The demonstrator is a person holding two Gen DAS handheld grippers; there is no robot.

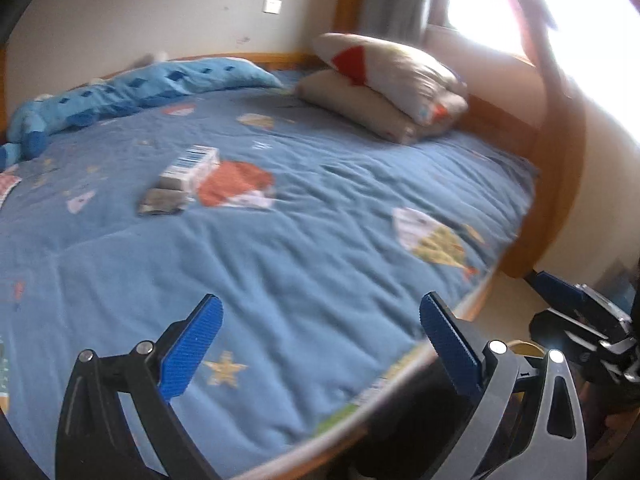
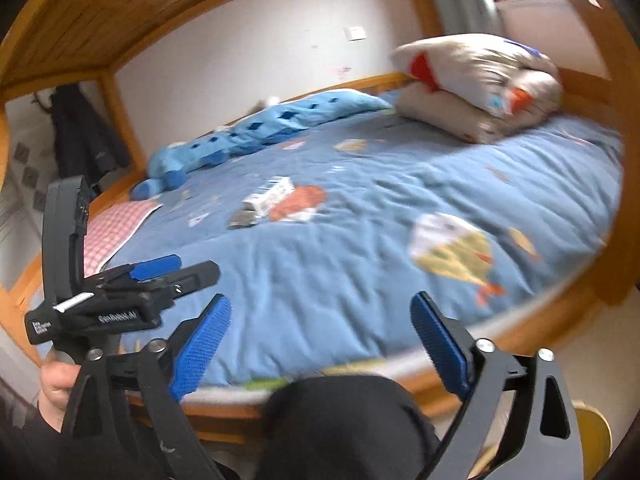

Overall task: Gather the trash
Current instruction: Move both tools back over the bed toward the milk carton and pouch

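left wrist view: we are looking past the left gripper (image 1: pixel 320 338), jaws spread wide, nothing between them, hanging over the near edge of the bed (image 1: pixel 320 216).
trash, left view: we are seeing a white carton (image 1: pixel 191 168) with a barcode lying on the blue quilt, a dark flat wrapper (image 1: pixel 161 203) touching its near end; both sit well ahead of the jaws and off toward the left finger's side.
only in left view: the right gripper (image 1: pixel 576 316) is showing at the right edge, beyond our right finger; its jaws are cut off here.
right wrist view: we are looking past the right gripper (image 2: pixel 320 336), jaws likewise wide and empty.
trash, right view: the same white carton (image 2: pixel 269 196) and dark wrapper (image 2: pixel 243 220) are lying far ahead, left of the jaw gap.
only in right view: the left gripper (image 2: pixel 156 270) is crossing just beyond our left finger, a hand (image 2: pixel 56 388) is gripping its handle, and a pink checked cloth (image 2: pixel 116 228) is lying at the bed's left end.
step: we are judging this as the approach, nothing picked.
next move: we are needing to reach forward and leftward, bracketing the carton before closing.
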